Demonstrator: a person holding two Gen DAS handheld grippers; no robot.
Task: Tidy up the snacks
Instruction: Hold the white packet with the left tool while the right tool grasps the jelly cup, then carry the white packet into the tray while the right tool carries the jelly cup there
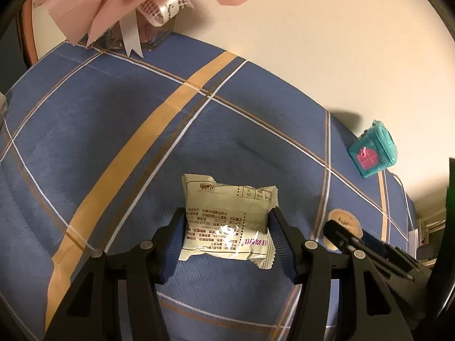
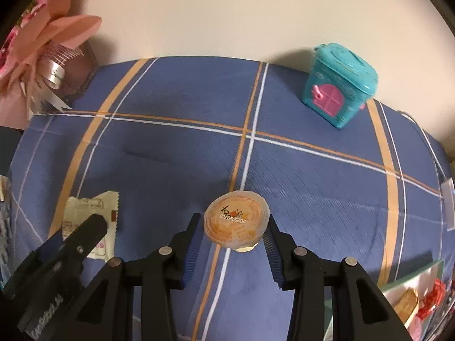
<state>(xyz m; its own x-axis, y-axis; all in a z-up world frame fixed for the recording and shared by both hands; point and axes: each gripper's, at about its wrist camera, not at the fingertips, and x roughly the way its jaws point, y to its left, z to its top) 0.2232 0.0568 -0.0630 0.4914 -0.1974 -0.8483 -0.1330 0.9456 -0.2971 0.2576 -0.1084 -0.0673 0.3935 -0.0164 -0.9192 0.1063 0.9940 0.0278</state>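
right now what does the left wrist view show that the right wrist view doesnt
Only the left wrist view: the left gripper with its fingers on the white snack packet, printed back fully visible.

Only the right wrist view: the right gripper closed on the jelly cup, date stamp readable.

Both: the blue plaid cloth, the teal house-shaped box, the pink bow.

The surface wears a matt woven cloth in blue plaid. The snack packet is glossy crinkled film; the jelly cup is translucent plastic with a foil-like lid. The teal box looks smooth hard plastic.
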